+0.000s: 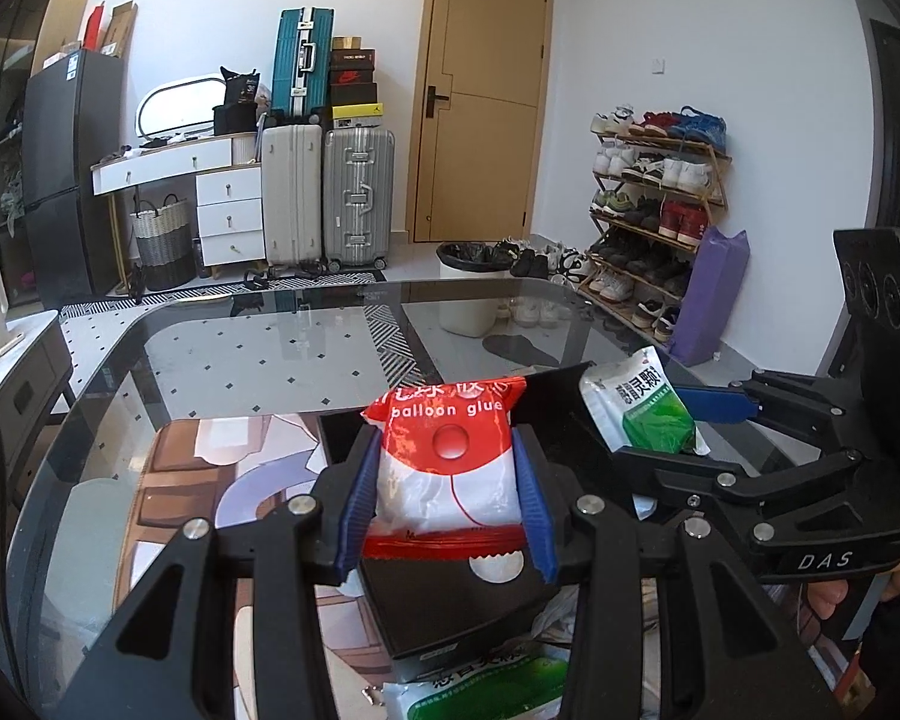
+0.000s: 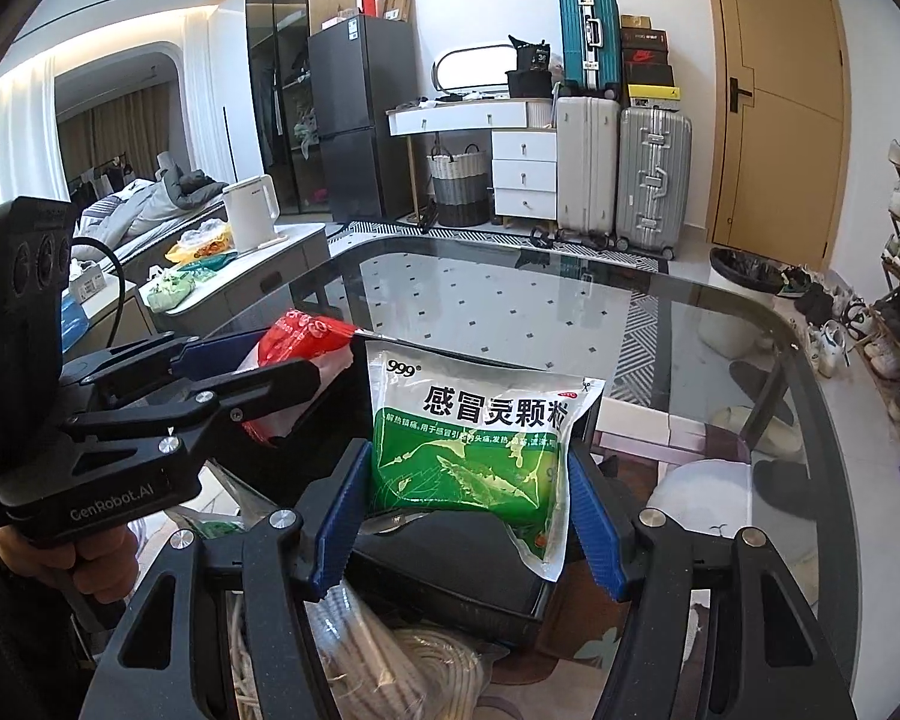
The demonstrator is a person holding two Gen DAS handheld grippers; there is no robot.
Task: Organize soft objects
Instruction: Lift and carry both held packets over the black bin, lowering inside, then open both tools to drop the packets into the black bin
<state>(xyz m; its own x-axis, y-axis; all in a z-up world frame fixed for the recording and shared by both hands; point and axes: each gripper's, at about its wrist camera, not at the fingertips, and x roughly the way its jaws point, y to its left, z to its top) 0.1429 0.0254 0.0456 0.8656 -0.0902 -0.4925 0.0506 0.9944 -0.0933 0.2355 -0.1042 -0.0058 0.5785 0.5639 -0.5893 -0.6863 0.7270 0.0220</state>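
My left gripper (image 1: 447, 504) is shut on a red and white "balloon glue" packet (image 1: 450, 456) and holds it upright above a black box (image 1: 450, 618). My right gripper (image 2: 471, 516) is shut on a green and white medicine sachet (image 2: 480, 438), also held over the black box (image 2: 450, 570). The two grippers are side by side: the right one with its sachet (image 1: 636, 408) shows at the right of the left wrist view, and the left one with its red packet (image 2: 294, 354) shows at the left of the right wrist view.
A glass table (image 1: 240, 330) lies under both grippers. Another green sachet (image 1: 480, 690) lies below the box. A bag of coiled white cord (image 2: 402, 660) sits near the right gripper. A bin (image 1: 471, 288), shoe rack (image 1: 654, 210) and suitcases (image 1: 324, 192) stand beyond.
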